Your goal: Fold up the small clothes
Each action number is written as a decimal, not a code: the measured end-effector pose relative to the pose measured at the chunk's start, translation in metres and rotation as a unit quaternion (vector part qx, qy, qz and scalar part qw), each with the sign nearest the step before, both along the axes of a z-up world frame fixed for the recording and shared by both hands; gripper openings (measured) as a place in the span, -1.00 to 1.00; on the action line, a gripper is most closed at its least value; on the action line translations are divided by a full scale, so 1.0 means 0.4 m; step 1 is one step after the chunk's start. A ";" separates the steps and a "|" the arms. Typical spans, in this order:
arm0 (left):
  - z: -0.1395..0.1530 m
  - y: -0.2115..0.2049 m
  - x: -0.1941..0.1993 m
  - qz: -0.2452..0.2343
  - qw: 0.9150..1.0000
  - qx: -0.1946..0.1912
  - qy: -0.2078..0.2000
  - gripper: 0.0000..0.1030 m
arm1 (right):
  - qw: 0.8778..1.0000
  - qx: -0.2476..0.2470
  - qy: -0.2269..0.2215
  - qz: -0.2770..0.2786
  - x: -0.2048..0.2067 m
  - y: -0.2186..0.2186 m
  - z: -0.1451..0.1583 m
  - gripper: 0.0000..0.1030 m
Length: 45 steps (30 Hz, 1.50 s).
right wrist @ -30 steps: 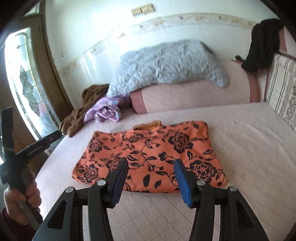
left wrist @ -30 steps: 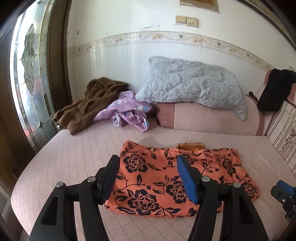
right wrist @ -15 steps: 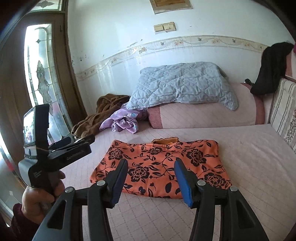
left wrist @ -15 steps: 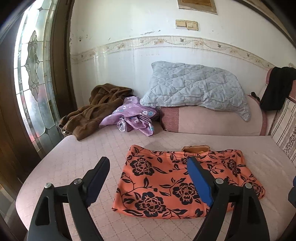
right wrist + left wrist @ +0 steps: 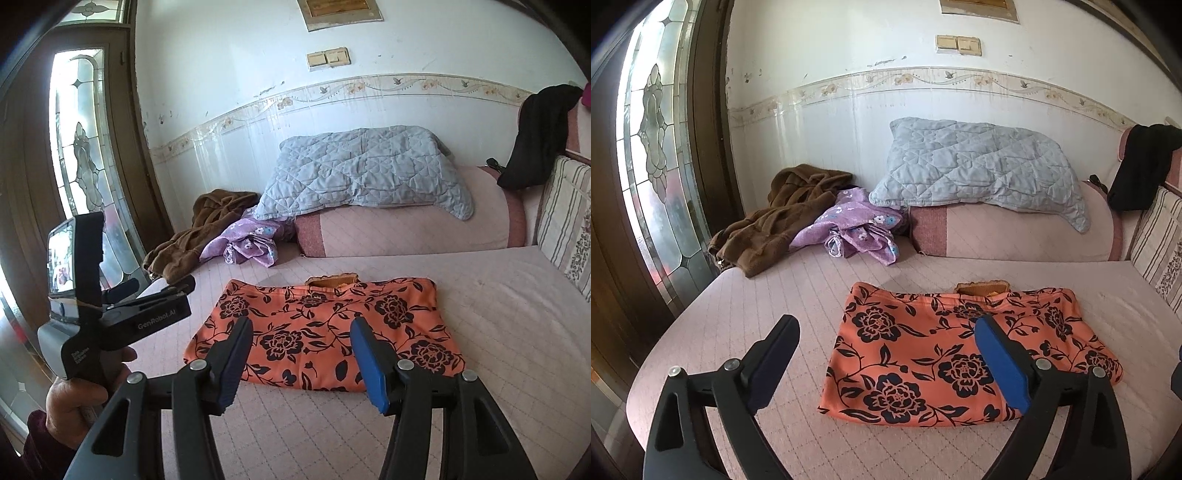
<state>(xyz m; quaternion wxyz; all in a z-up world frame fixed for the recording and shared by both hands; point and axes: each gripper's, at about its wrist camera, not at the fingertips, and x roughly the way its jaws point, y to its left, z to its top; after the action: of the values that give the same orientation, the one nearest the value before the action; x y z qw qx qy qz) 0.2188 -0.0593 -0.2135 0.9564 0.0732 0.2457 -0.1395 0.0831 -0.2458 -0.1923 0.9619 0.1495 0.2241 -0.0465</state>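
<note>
An orange garment with dark flowers [image 5: 956,354] lies folded into a flat rectangle on the pink bed [image 5: 775,295]; it also shows in the right wrist view [image 5: 332,328]. My left gripper [image 5: 886,358] is wide open and empty, held above the garment's near left edge. My right gripper [image 5: 301,354] is open and empty, above the garment's near edge. The left gripper also shows in the right wrist view [image 5: 147,299], held up at the left of the garment.
A brown robe [image 5: 783,218] and a purple flowered cloth [image 5: 857,229] lie heaped at the back left. A grey quilted pillow [image 5: 979,170] rests on a pink bolster [image 5: 1015,236]. A black garment [image 5: 1141,166] hangs at the right. A glass door [image 5: 653,166] stands left.
Both grippers have pulled back and risen from the garment. The left gripper's jaws have opened wider. The garment has not moved.
</note>
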 end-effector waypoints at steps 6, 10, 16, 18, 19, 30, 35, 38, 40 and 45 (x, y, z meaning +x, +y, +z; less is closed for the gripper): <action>0.000 0.000 -0.003 -0.003 1.000 -0.001 -0.001 0.93 | 1.000 -0.002 -0.002 0.000 0.000 0.005 0.006 0.14; -0.004 0.001 0.001 -0.002 1.000 0.003 0.002 0.93 | 1.000 -0.001 -0.009 0.004 0.002 0.016 0.018 0.14; -0.006 0.011 0.008 0.004 1.000 0.000 0.004 0.93 | 1.000 0.000 -0.015 0.009 0.008 0.030 0.028 0.14; -0.008 0.011 0.011 0.006 1.000 0.001 0.006 0.94 | 1.000 -0.002 -0.014 0.008 0.010 0.031 0.028 0.14; -0.010 0.011 0.012 0.006 1.000 0.001 0.007 0.94 | 1.000 -0.002 -0.014 0.008 0.010 0.030 0.028 0.14; -0.027 0.007 0.026 0.007 1.000 0.009 0.019 0.93 | 1.000 -0.006 -0.007 0.013 0.026 0.038 0.017 0.14; -0.041 -0.002 0.032 0.007 1.000 0.019 0.024 0.94 | 1.000 -0.003 -0.003 0.014 0.038 0.032 0.009 0.14; -0.049 -0.006 0.036 0.008 0.999 0.025 0.026 0.94 | 1.000 -0.003 0.003 0.014 0.050 0.024 0.001 0.14; -0.056 -0.009 0.042 0.010 0.999 0.028 0.028 0.94 | 1.000 -0.002 0.006 0.013 0.059 0.015 -0.006 0.14; -0.097 -0.029 0.065 0.008 0.997 0.044 0.056 0.94 | 1.000 0.003 0.022 0.012 0.092 -0.028 -0.044 0.14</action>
<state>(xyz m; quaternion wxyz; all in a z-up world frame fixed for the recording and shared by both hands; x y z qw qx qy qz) 0.2449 -0.0711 -0.2521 0.9380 0.1057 0.3057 -0.1246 0.1198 -0.2571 -0.2101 0.9568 0.1490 0.2467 -0.0377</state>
